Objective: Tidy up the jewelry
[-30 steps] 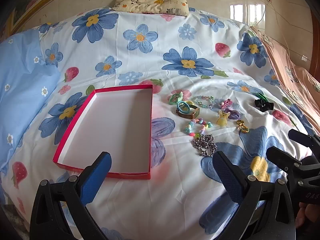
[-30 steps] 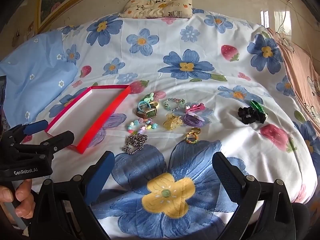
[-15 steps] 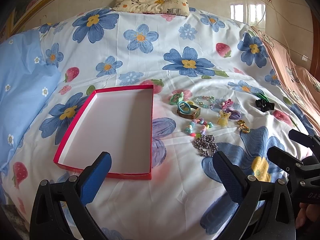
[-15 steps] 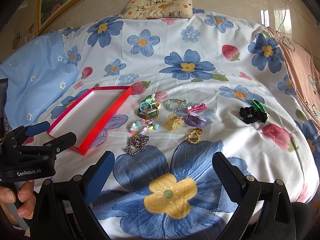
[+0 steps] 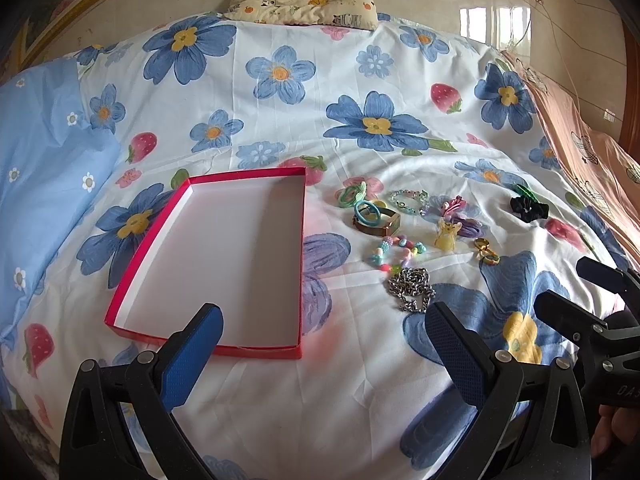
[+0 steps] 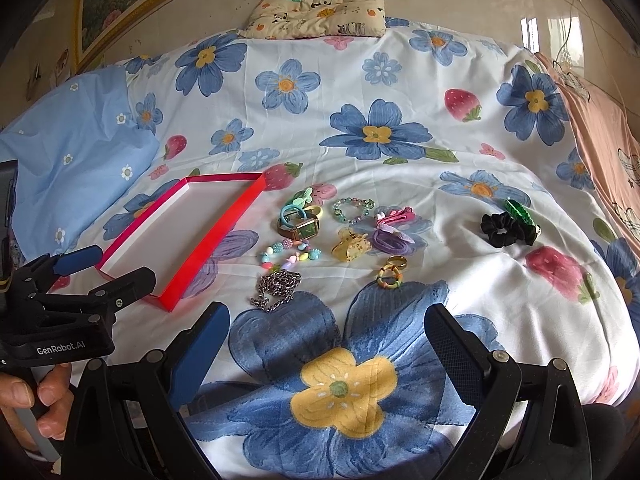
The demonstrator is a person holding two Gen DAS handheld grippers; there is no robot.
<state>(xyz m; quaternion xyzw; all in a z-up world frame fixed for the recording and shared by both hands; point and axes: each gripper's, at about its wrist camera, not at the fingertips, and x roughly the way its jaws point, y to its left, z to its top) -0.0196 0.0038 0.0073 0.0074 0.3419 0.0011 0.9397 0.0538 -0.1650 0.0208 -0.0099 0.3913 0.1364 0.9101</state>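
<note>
An empty red box lid with a white inside (image 5: 224, 264) (image 6: 176, 236) lies on the flowered bed. To its right lies a cluster of jewelry: a silver chain (image 5: 412, 290) (image 6: 276, 286), a pastel bead bracelet (image 6: 288, 258), a square watch (image 6: 302, 230), a yellow hair claw (image 6: 352, 246), rings (image 6: 394, 272) and a black scrunchie (image 6: 506, 230). My left gripper (image 5: 320, 332) is open and empty near the lid's near edge. My right gripper (image 6: 326, 334) is open and empty, just short of the chain.
A panda-print pillow (image 6: 320, 12) lies at the bed's far end. A light blue pillow (image 5: 40, 176) is at the left and a pink blanket (image 6: 600, 128) along the right edge. The sheet in front of both grippers is bare.
Both grippers have drifted very slightly; the view of the bed has shifted a little. Nothing was picked up or moved.
</note>
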